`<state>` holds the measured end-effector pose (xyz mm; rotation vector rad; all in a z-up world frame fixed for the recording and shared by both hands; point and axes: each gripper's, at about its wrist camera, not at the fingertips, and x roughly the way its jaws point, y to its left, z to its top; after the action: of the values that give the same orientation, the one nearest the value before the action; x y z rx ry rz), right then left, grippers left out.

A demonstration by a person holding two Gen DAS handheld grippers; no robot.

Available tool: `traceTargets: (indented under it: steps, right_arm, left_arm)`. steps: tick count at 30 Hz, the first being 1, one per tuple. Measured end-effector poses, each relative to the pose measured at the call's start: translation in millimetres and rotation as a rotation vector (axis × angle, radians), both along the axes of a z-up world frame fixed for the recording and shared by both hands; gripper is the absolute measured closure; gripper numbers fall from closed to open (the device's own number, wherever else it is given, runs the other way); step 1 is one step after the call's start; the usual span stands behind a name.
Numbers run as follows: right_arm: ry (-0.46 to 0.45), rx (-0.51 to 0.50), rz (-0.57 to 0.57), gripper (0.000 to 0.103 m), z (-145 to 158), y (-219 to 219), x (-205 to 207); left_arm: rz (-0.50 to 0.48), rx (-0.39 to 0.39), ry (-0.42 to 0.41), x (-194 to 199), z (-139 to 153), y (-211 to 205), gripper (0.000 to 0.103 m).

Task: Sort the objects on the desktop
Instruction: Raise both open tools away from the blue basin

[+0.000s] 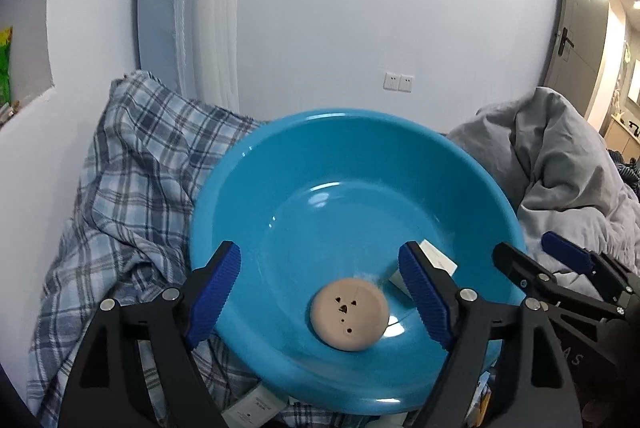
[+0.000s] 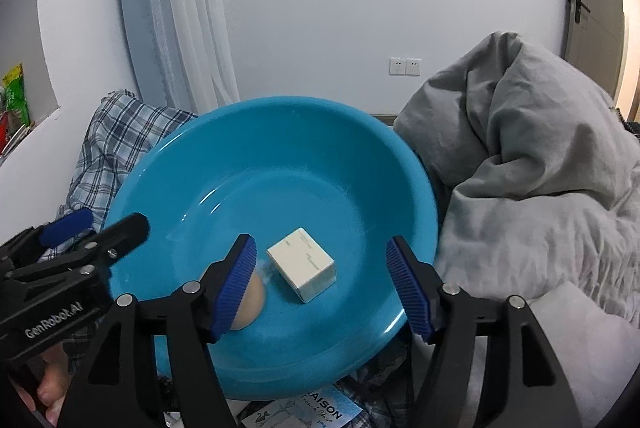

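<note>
1. Your blue basin [image 1: 360, 164] sits tilted on the bedding, between the plaid blanket [image 1: 132, 164] on its left and the grey duvet [image 1: 568, 164] on its right.
2. Contents, two items, both low on the near side of the basin floor:
   - beige round disc [image 1: 349, 314], lying flat, small holes on its top face;
   - white box [image 2: 301, 264], lying just right of the disc; contact between them cannot be told.
3. Your left gripper [image 1: 320, 294]: jaws spread wide, nothing pinched. The disc lies in the basin below the gap, nearer the right finger, clear of both pads.
4. Your right gripper [image 2: 322, 284]: jaws spread, nothing pinched. The box sits in the gap, touching neither pad. The left pad covers part of the disc in this view.
5. Under the basin's near rim: a printed blue leaflet [image 2: 320, 410] and a white packet [image 1: 256, 408], both outside the basin.
</note>
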<state>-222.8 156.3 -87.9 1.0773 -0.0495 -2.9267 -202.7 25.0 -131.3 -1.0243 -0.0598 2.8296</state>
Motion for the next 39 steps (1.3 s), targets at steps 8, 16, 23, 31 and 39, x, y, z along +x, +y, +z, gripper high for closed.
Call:
traceTargets:
  steps: [8,16,23,31,39]
  right_arm:
    - [0.044,0.038,-0.015,0.037,14,2,7]
    - [0.097,0.038,-0.02,0.022,32,0,16]
    - [0.134,0.017,-0.014,0.022,50,4,24]
    - [0.253,0.004,0.015,0.022,92,5,52]
    - [0.415,-0.004,0.006,0.009,137,7,92]
  left_arm:
    - [0.032,-0.06,0.101,15,26,1,0.019]
    - [0.092,-0.088,0.204,33,55,-1,0.019]
    - [0.064,-0.043,0.286,53,83,-4,0.003]
    - [0.025,-0.002,0.394,82,115,-5,0.0]
    - [0.048,-0.033,0.5,112,146,-7,0.0]
